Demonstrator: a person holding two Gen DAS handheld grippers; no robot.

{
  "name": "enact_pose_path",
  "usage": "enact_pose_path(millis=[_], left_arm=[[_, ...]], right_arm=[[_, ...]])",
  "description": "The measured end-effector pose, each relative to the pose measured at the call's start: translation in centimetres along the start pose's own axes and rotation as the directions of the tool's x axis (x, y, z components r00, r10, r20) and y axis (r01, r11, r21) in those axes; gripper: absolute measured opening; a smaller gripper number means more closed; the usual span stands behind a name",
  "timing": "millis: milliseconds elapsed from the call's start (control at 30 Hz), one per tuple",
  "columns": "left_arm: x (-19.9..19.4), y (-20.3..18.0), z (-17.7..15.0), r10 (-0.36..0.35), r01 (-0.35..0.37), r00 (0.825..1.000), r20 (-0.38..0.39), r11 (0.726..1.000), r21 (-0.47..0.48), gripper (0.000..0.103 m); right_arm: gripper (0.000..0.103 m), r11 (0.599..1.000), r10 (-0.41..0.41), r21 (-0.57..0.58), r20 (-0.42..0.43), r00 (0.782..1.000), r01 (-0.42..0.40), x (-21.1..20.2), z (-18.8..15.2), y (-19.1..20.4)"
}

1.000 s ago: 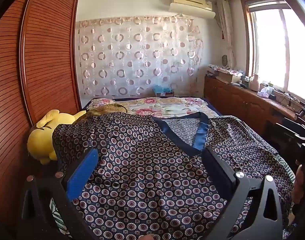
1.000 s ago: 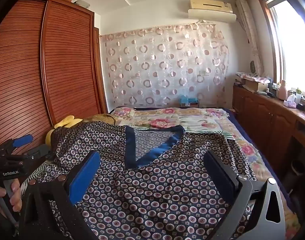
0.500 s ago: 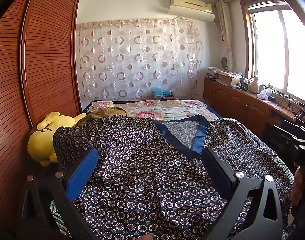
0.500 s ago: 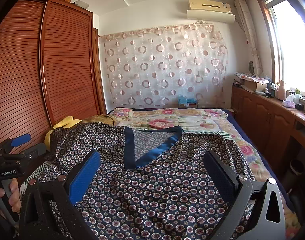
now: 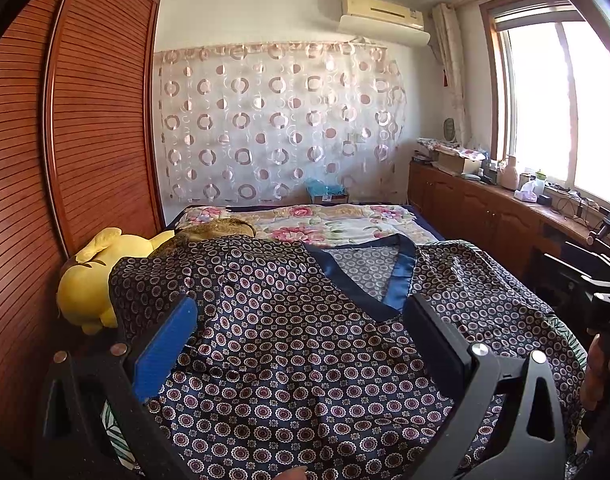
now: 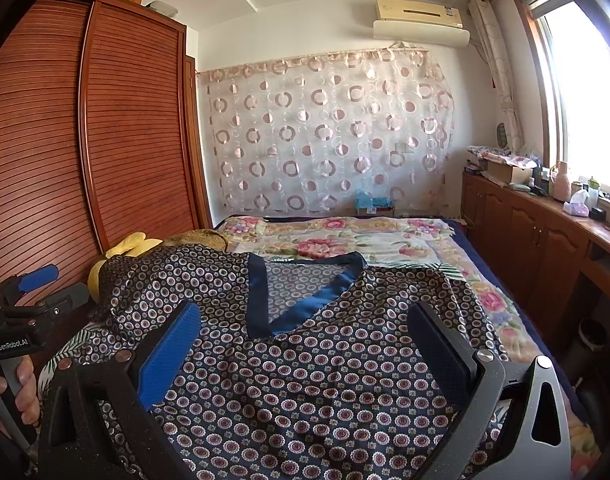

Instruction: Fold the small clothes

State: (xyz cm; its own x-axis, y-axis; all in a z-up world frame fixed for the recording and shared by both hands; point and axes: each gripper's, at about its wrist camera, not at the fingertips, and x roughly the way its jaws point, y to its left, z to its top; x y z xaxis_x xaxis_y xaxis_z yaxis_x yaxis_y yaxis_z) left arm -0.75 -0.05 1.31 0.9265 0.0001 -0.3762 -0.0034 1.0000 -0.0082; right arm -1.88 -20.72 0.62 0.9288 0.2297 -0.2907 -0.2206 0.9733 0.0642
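Because the patterned top lies spread flat on the bed, neckline away from us, we hold our left claw and right claw wide above it, empty, ready to pinch its near hem.

We see a bed running from the foreground back to the circle-patterned curtain, its dark blue edge showing along the right side. A floral quilt in pinks and cream covers the far half. Spread flat over the near half lies a navy patterned top with a plain blue V-neck band, front up, neck toward the curtain. At the bed's left edge, against the wooden wardrobe, a yellow plush toy rests, with the top's left shoulder draped partly over it. A leaf-print sheet peeks out beneath the garment.
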Motion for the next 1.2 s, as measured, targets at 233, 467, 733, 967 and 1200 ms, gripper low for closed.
enact_pose_path(millis=[233, 467, 733, 967, 1200], left_arm=[[-0.42, -0.05, 0.15, 0.004, -0.004, 1.000, 0.005, 1.000, 0.001, 0.103], [-0.46, -0.07, 0.17, 0.005, -0.005, 1.000, 0.006, 1.000, 0.001, 0.103], [-0.46, -0.05, 0.11, 0.004, -0.004, 1.000, 0.007, 1.000, 0.002, 0.103], [-0.45, -0.06, 0.06, 0.005, -0.005, 1.000, 0.007, 1.000, 0.002, 0.103], [-0.44, -0.06, 0.03, 0.005, -0.005, 1.000, 0.007, 1.000, 0.002, 0.103]], right_arm=[[0.103, 1.000, -0.004, 0.000, -0.002, 1.000, 0.004, 0.12, -0.18, 0.04], [0.103, 1.000, -0.006, 0.001, -0.001, 1.000, 0.006, 0.08, -0.26, 0.11], [0.103, 1.000, -0.008, 0.000, 0.001, 1.000, 0.008, -0.05, -0.29, 0.31], [0.103, 1.000, -0.007, 0.000, 0.001, 1.000, 0.007, -0.05, -0.27, 0.34], [0.103, 1.000, -0.008, 0.000, 0.003, 1.000, 0.008, -0.07, -0.26, 0.37]])
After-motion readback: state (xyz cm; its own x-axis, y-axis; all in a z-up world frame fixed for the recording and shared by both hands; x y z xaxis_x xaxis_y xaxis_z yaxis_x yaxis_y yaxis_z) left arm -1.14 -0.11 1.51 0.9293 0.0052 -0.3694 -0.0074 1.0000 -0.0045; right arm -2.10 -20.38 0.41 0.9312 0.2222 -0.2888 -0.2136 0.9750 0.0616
